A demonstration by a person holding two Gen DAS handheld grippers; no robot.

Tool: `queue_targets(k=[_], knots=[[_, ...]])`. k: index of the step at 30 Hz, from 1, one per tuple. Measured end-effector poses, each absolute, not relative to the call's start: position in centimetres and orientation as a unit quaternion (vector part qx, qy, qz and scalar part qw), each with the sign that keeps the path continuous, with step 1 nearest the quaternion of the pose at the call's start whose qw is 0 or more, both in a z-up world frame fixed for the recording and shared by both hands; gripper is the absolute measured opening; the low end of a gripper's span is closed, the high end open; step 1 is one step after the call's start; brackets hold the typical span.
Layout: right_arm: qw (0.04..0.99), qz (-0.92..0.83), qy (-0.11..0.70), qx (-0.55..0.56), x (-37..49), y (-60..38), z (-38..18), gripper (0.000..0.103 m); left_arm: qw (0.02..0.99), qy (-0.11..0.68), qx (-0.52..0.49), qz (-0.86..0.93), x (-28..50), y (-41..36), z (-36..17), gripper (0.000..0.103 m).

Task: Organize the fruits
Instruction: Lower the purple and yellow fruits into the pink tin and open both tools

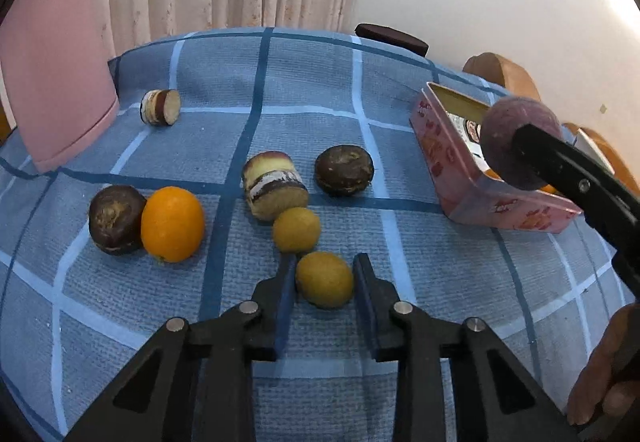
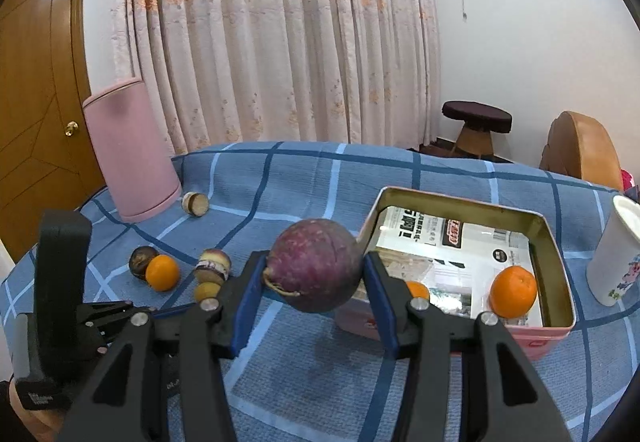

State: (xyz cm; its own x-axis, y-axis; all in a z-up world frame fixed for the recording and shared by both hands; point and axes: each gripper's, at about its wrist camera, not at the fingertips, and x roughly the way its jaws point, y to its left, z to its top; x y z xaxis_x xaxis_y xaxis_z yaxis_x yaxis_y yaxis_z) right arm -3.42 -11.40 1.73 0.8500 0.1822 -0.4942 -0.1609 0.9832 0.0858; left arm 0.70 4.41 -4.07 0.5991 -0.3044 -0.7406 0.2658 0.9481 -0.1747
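Note:
On the blue checked cloth, my left gripper (image 1: 325, 278) is shut on a small yellow-brown fruit (image 1: 325, 285), one blue pad against each side. A second yellow fruit (image 1: 297, 230) lies just beyond it. My right gripper (image 2: 316, 276) is shut on a round purple fruit (image 2: 316, 266) and holds it in the air by the near left corner of the pink tin (image 2: 560, 274). Inside the tin are two oranges (image 2: 514, 292) on printed packets. An orange (image 1: 173, 224), two dark brown fruits (image 1: 116, 219) and two cut pieces (image 1: 274, 185) lie on the cloth.
A tall pink container (image 1: 56, 81) stands at the far left of the table. A white paper cup (image 2: 616, 254) is right of the tin. Beyond the table are a dark stool (image 2: 476, 117) and a wooden chair (image 2: 580, 145). A hand (image 1: 604, 374) shows at the lower right.

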Motion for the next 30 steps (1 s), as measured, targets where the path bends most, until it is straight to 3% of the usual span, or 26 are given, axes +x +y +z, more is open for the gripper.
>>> queue_targets(k=[14, 21, 30], knots=[[0.973, 0.062, 0.217, 0.048, -4.5, -15.9, 3.5, 0.053, 0.944, 0.288, -0.07, -0.143, -1.7, 6.1, 1.3, 0.031], [0.976, 0.006, 0.207, 0.068, -4.1, -20.7, 3.9, 0.053, 0.948, 0.256, -0.039, -0.183, 0.1, 0.5, 3.9, 0.031], [0.967, -0.048, 0.219, 0.121, -2.9, -27.6, 3.2, 0.053, 0.94, 0.266, 0.0, -0.213, 3.2, -7.6, 2.8, 0.031]])
